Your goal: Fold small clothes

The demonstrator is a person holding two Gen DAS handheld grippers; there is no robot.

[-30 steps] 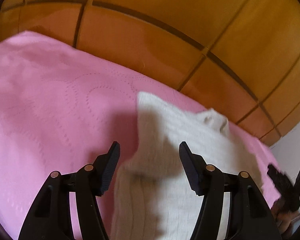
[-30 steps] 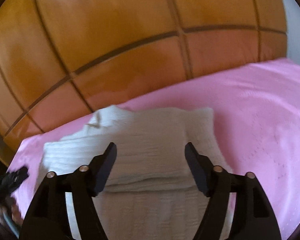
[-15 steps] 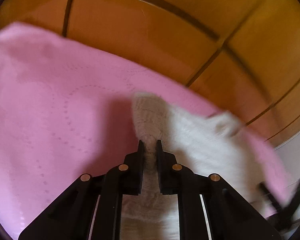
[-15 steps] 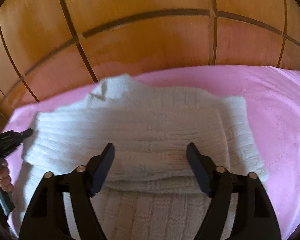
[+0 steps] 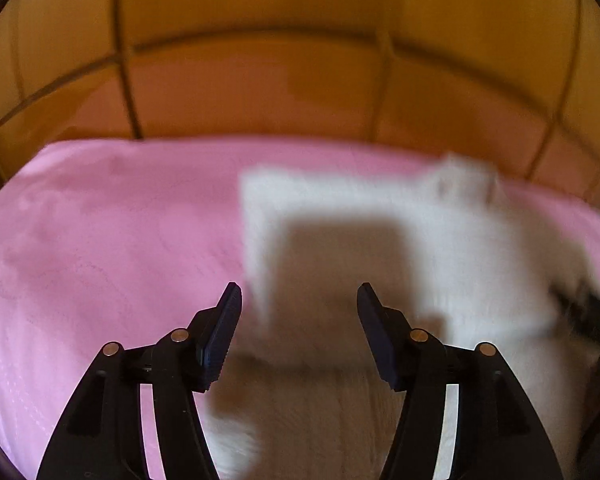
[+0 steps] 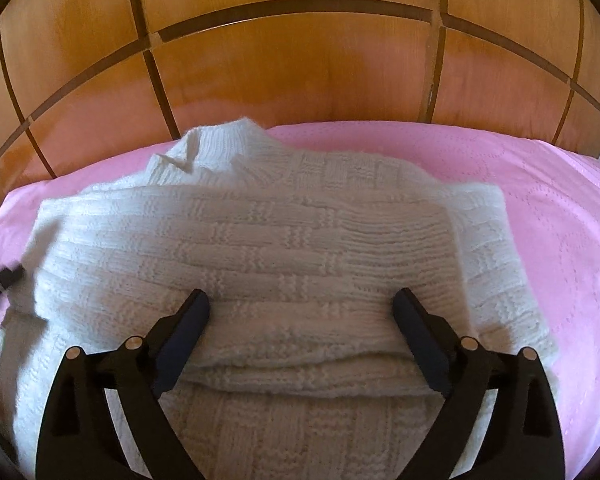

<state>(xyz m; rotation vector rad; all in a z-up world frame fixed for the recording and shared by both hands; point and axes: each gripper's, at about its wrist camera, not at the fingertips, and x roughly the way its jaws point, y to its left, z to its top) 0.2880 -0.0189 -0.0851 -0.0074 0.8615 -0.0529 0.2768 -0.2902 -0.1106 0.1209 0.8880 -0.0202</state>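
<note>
A white knitted sweater (image 6: 260, 248) lies on a pink bedspread (image 6: 540, 208), its sleeves folded across the body and its collar toward the headboard. It shows blurred in the left wrist view (image 5: 400, 240). My right gripper (image 6: 302, 308) is open and empty, low over the sweater's folded middle. My left gripper (image 5: 300, 300) is open and empty above the sweater's left edge. The left gripper's tip shows at the left edge of the right wrist view (image 6: 0, 280).
A glossy wooden headboard (image 6: 300, 72) with dark inlay lines rises right behind the bed. The pink bedspread (image 5: 100, 248) spreads out to the left of the sweater. The right gripper shows blurred at the right edge of the left wrist view (image 5: 592, 312).
My left gripper was shut on the sweater's edge half a second ago; it has let go, opened and swung right. The right gripper has come lower over the sweater, still open.
</note>
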